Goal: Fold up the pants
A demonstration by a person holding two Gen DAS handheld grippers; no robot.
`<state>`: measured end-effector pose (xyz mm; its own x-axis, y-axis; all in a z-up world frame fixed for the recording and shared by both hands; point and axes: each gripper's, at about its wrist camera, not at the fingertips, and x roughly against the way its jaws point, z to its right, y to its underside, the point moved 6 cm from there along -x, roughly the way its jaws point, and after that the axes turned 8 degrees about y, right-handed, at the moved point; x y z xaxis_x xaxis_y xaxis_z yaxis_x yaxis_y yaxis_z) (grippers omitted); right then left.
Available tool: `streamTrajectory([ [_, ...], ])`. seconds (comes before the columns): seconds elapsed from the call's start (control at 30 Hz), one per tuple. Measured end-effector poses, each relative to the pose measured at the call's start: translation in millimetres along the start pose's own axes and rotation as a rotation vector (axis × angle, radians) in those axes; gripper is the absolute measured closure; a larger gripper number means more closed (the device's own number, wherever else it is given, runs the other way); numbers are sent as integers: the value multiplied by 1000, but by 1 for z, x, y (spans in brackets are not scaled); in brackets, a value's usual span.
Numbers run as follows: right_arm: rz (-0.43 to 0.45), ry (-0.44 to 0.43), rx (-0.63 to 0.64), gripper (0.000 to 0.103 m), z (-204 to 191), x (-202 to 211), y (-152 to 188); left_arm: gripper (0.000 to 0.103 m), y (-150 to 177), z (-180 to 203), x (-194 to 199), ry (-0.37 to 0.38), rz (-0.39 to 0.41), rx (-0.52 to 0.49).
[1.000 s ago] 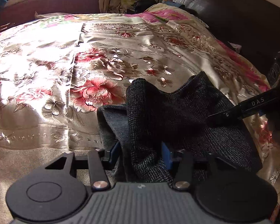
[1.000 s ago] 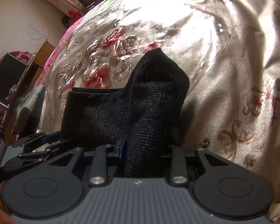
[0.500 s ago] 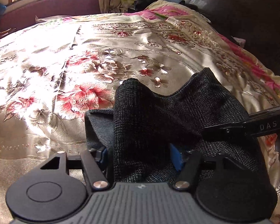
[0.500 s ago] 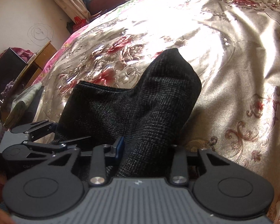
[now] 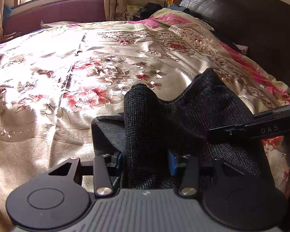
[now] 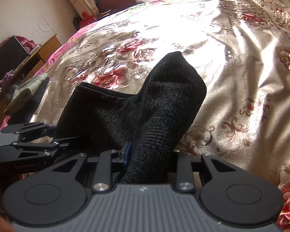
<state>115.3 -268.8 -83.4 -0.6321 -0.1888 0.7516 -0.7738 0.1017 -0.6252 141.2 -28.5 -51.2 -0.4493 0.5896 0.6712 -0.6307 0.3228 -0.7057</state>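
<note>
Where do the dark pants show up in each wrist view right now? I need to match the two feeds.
Left wrist: the pants fill the lower centre-right, pinched in the left tool.
Right wrist: the pants rise at centre, pinched in the right tool.
Shared landmark: the floral bedspread beneath them.

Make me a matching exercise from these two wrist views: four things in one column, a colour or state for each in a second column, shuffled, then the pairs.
Things:
1. pants
2. bedspread
3. headboard
4. left gripper

Colour or state:
A. shiny cream satin with red flowers
B. shut on a bunched fold of cloth
C. dark wood, at the far right of the bed
D. dark charcoal knit, lifted in two peaks

Pairs: 1-D, 2-A, 3-C, 4-B
</note>
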Motion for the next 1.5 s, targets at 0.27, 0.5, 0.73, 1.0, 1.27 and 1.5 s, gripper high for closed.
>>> streamTrajectory([
  [0.27, -22, 29, 7, 71, 0, -9, 2, 37, 6, -3, -13, -27, -21, -38],
  [0.5, -33, 45, 27, 63, 2, -18, 5, 10, 14, -14, -29, -7, -32, 6],
  [0.73, -48, 40, -4, 61, 5, -26, 7, 31, 12, -4, -28, 14, 24, 42],
  [1.0, 3, -36, -84, 81, -5, 5, -19, 54, 0, -32, 15, 90, 170, 246],
  [1.27, 75, -176, 48, 83, -106, 5, -97, 57, -25, -113, 118, 4, 424, 347],
  [1.5, 45, -449, 210, 83, -273, -44, -169, 57, -38, -221, 241, -256, 557, 363],
])
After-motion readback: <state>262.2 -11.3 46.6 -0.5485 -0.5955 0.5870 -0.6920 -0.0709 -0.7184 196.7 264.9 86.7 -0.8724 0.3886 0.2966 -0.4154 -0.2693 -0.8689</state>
